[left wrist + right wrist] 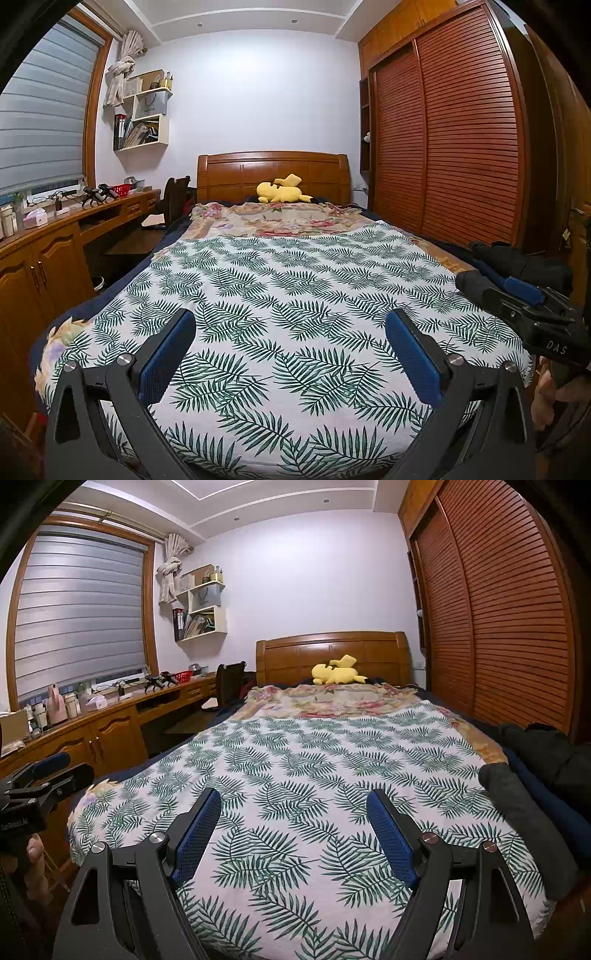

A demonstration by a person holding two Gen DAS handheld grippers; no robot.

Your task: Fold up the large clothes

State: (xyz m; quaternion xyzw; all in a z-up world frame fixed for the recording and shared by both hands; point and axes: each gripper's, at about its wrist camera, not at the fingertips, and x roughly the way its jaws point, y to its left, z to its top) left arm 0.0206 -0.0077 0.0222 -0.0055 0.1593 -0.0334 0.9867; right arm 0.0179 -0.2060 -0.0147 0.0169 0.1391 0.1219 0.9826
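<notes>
Both grippers hover at the foot of the bed with their jaws spread wide and nothing between them. Left gripper (290, 343) fills the bottom of the left wrist view, its blue pads (166, 365) well apart over the leaf-print cloth; the right gripper (293, 821) sits the same way at the bottom of the right wrist view. Each also shows at the edge of the other's picture, the right one at the right edge of the left wrist view and the left one at the left edge of the right wrist view.

The clothes to fold lie in a dark pile (543, 764) at the right edge of the bed, in the middle right of the right wrist view: a grey rolled piece in front, a navy piece behind it, black cloth on top. Neither gripper touches it.

The white sheet with green fern leaves (295, 295) covers the centre of both frames. Beyond it lies a floral blanket (273, 218), and a yellow plush toy (280, 190) rests against the wooden headboard (273, 171).

In the upper left, white wall shelves (144, 110) hold binders, books and a paper bag. A red basket (121, 189) stands on the long wooden desk (74, 221) under the window blind (40, 110); its contents cannot be made out. A slatted wardrobe (454, 140) fills the right side.
</notes>
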